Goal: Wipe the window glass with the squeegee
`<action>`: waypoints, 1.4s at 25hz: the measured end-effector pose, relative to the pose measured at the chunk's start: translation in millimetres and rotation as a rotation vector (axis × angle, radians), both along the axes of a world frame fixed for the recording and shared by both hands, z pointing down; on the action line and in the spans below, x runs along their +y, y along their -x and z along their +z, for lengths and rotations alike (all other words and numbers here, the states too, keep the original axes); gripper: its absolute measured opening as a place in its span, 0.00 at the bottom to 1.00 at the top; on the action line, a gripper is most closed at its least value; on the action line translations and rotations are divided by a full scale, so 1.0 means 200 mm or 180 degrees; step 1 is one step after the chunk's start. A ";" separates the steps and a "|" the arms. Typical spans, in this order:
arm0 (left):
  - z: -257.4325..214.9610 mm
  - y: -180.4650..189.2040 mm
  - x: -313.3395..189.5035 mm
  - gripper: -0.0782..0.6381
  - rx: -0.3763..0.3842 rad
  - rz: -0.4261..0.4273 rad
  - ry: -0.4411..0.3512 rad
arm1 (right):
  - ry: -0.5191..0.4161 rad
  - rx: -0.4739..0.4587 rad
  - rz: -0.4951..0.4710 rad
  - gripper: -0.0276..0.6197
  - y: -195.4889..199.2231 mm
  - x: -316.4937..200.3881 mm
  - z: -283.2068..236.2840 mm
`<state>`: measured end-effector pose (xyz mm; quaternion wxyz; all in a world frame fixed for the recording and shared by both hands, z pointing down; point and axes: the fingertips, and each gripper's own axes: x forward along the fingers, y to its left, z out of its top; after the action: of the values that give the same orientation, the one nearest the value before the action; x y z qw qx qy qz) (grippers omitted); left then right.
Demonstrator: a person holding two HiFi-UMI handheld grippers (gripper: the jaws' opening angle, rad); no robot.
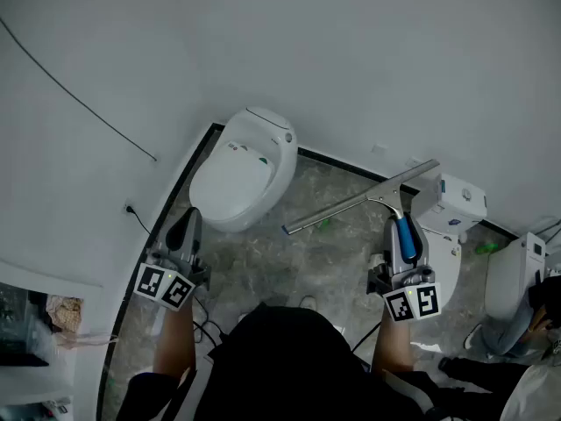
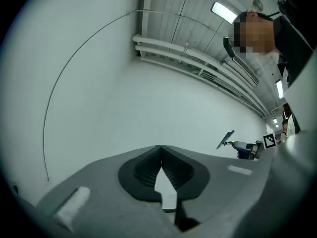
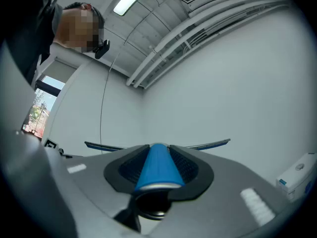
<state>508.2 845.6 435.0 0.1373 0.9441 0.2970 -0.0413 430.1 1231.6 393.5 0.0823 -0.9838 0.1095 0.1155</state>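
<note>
Clamping the blue handle point(image 3: 157, 165) of the squeegee point(image 1: 361, 196), my right gripper point(image 1: 403, 235) holds it out on the right. The handle points away from me. The blade point(image 1: 351, 202) lies crosswise, left end nearer, right end farther. My left gripper point(image 1: 186, 231), well apart at left, has its jaw tips together on nothing.

In the head view the left gripper point(image 1: 188, 222) is at the left and the right gripper point(image 1: 405, 239) at the right, well apart, with a toilet point(image 1: 241, 174) between and beyond them. The squeegee point(image 1: 359, 198) stands in the right gripper's jaws, its blade crosswise above, perhaps touching the wall point(image 1: 351, 60). A second toilet point(image 1: 456, 204) lies just right of it
</note>
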 end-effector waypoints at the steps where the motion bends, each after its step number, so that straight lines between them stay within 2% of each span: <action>1: 0.00 0.00 0.01 0.11 0.0001 0.0016 0.0000 | -0.0005 -0.0009 0.0005 0.25 0.00 0.01 0.00; 13: -0.03 -0.01 0.07 0.11 0.0025 0.0082 -0.0016 | -0.0033 -0.0035 0.0027 0.25 0.01 0.07 0.02; 21: -0.01 0.02 0.11 0.11 -0.0055 0.0003 -0.0115 | -0.0041 -0.0039 -0.0169 0.25 -0.04 0.07 0.03; 26: -0.01 0.06 0.10 0.11 -0.0116 -0.0244 -0.0116 | -0.0110 -0.0056 -0.0405 0.25 -0.15 0.11 0.04; 35: 0.01 0.23 0.01 0.11 -0.0215 -0.0886 -0.0162 | -0.0111 -0.0149 -0.1091 0.25 -0.34 0.00 0.14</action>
<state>462.4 846.7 436.2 0.1161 0.9802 0.1593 -0.0207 498.0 1231.2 420.6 0.1203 -0.9516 0.2717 0.0788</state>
